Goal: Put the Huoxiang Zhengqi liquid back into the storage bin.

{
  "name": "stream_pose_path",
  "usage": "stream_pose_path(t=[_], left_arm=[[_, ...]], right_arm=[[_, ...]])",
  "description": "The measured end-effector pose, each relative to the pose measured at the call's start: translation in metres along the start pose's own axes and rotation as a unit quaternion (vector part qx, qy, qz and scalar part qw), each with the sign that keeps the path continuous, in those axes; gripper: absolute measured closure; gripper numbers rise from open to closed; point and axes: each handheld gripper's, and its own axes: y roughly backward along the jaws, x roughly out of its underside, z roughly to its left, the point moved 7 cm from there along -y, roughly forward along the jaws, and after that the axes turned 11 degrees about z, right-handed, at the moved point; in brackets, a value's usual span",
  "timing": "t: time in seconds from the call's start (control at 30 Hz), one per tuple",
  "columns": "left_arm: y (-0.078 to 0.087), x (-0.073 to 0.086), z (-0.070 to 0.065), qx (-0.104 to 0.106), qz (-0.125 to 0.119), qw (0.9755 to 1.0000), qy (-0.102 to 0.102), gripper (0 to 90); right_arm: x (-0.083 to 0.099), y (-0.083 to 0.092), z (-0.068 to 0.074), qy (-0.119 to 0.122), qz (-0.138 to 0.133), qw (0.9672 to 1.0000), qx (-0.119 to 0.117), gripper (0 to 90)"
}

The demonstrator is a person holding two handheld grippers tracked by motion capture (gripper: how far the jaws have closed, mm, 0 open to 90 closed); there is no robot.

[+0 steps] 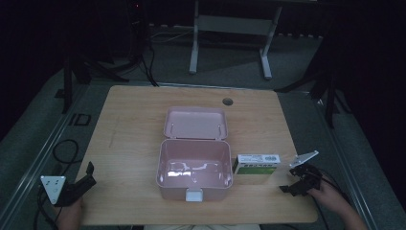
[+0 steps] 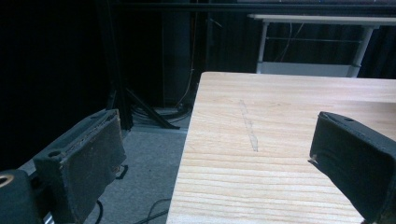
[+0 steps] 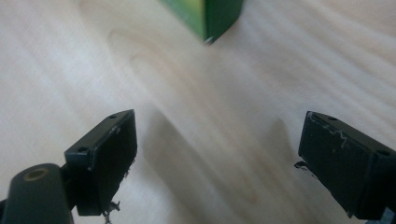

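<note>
A dim lab: wooden table amid black frame struts, floor cables, grey carpet

**Two black hand-held grippers, each with a grey plate**

The left gripper, left of the pink box, is black with a grey three-cornered plate bearing small dark holes and a black trailing cable. The right gripper, right of that box, matches it. Its flat black pads show screw holes at the corners, white scuffs and frayed edges.
</note>
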Motion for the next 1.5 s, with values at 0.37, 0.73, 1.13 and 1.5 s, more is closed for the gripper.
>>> stream_pose_path(t=[0.37, 0.73, 1.13, 1.5], left_arm=[[0.000, 0.000, 0.000, 0.000, 0.002, 1.0000, -0.001, 3.3], [0.000, 0.000, 0.000, 0.002, 0.002, 1.0000, -0.002, 3.3], [-0.001, 0.001, -0.001, 0.005, 0.004, 1.0000, -0.004, 3.3], [-0.001, 0.001, -0.001, 0.007, 0.005, 0.9999, -0.006, 3.3]], right_arm=[[0.002, 0.006, 0.016, 0.073, 0.120, 0.9901, 0.004, 11.3], [-0.008, 0.022, 0.039, 0.139, 0.203, 0.9692, -0.005, 13.2], [-0.023, 0.018, 0.059, 0.192, 0.242, 0.9508, -0.014, 13.7], [-0.040, 0.033, 0.080, 0.235, 0.229, 0.9446, -0.017, 13.0]])
